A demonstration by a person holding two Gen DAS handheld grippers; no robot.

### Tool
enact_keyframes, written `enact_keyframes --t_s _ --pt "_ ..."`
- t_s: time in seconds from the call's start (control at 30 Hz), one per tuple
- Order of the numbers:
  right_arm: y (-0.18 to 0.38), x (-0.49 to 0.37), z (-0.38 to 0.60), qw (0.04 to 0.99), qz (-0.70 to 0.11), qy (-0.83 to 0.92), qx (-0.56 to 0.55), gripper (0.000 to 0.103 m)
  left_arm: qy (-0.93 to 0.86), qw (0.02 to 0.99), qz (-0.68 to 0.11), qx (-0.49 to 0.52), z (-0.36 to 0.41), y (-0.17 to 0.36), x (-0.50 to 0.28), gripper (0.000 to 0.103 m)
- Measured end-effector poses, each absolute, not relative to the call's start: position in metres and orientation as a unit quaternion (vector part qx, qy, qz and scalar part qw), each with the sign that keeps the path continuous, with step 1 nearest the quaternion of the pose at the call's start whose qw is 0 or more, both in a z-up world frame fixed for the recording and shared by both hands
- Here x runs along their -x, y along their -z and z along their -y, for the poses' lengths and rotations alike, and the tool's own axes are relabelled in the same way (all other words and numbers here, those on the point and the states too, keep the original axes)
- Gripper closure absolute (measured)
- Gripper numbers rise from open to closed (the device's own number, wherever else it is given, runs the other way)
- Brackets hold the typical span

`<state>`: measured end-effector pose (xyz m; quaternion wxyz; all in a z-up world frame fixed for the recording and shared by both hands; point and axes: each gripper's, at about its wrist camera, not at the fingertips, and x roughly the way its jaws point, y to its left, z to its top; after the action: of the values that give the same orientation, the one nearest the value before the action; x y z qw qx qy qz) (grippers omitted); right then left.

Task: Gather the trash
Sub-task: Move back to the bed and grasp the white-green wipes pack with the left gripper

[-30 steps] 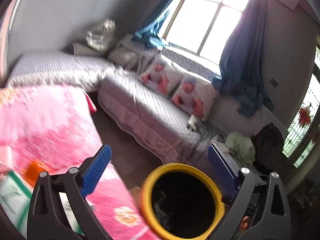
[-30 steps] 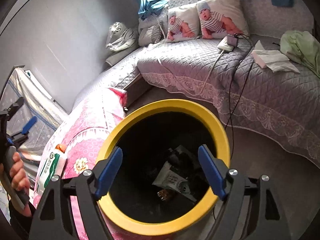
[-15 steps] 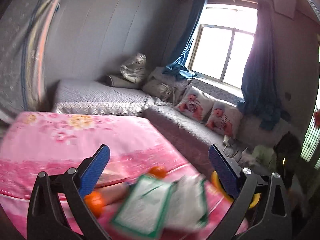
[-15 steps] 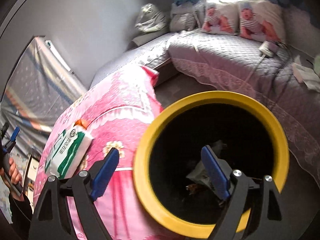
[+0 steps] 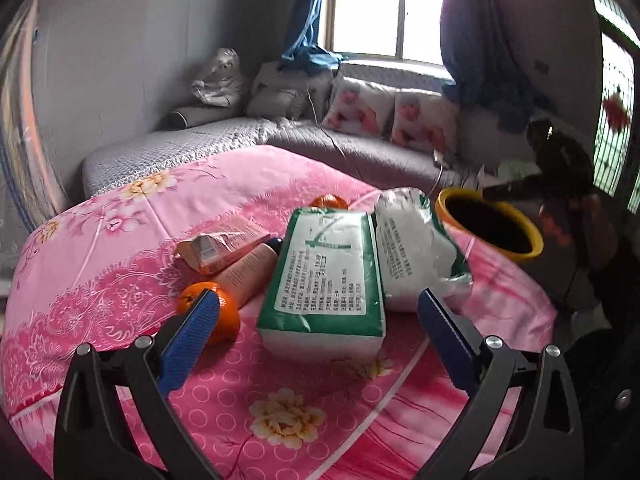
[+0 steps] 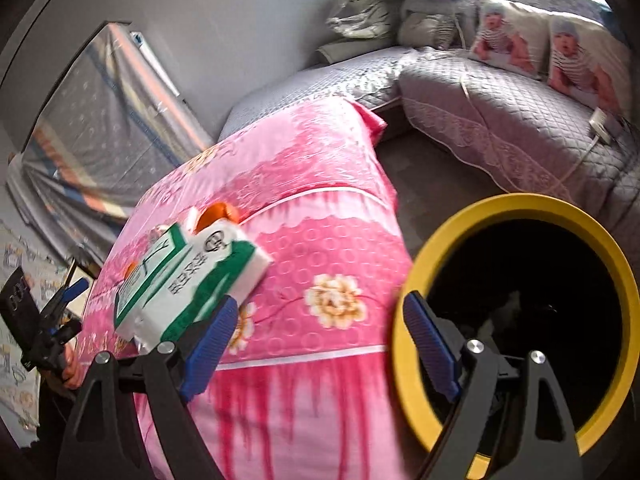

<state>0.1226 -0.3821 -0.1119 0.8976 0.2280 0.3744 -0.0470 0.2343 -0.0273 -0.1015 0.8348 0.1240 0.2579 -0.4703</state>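
My left gripper (image 5: 318,332) is open and empty, hovering over the pink floral table (image 5: 120,240). Just ahead of it lie a green-and-white tissue pack (image 5: 326,276), a second crumpled pack (image 5: 416,248), a torn orange carton (image 5: 220,246), a pink tube (image 5: 248,272) and two oranges (image 5: 224,312). The yellow-rimmed bin (image 5: 490,226) stands past the table's right side. My right gripper (image 6: 318,340) is open and empty beside the table edge, with the bin (image 6: 516,208) at its right finger and the tissue pack (image 6: 184,280) to its left. Trash lies dark inside the bin.
A grey quilted corner sofa (image 5: 224,136) with baby-print cushions (image 5: 424,120) runs behind the table under a window. A white charger and cable (image 6: 604,124) lie on the sofa. My left gripper shows far left in the right wrist view (image 6: 56,320).
My left gripper has swung from above the bin back over the table to face the packs. My right gripper has shifted left, so the bin now sits at its right side.
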Motion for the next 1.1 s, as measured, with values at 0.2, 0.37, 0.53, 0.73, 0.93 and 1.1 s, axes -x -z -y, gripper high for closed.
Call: enact_keyframes --t_s 0.2,0.37,0.53,0.73,0.93,1.1 --pt "0.109 -0.127 0.374 0.900 -0.374 0.035 -0.219 0.021 0.481 0.817 -0.284 -0.142 0.049 0.114 -0.241 0.008" --pt "0.113 -0.128 0.377 0.898 -0.375 0.028 -0.227 0.021 0.485 0.804 -0.305 -0.160 0.064 0.121 -0.247 0.008" --pt "0.118 -0.127 0.379 0.896 -0.376 0.023 -0.235 0.020 0.467 0.797 -0.337 -0.185 0.080 0.138 -0.261 0.008" --pt "0.115 -0.123 0.378 0.897 -0.375 0.020 -0.233 0.020 0.462 0.796 -0.345 -0.184 0.093 0.149 -0.270 0.013" --pt "0.107 -0.123 0.367 0.894 -0.381 -0.007 -0.237 0.015 0.455 0.805 -0.341 -0.171 0.086 0.146 -0.270 0.045" --pt "0.104 -0.130 0.355 0.880 -0.394 -0.042 -0.260 0.014 0.450 0.817 -0.324 -0.154 0.070 0.130 -0.264 0.054"
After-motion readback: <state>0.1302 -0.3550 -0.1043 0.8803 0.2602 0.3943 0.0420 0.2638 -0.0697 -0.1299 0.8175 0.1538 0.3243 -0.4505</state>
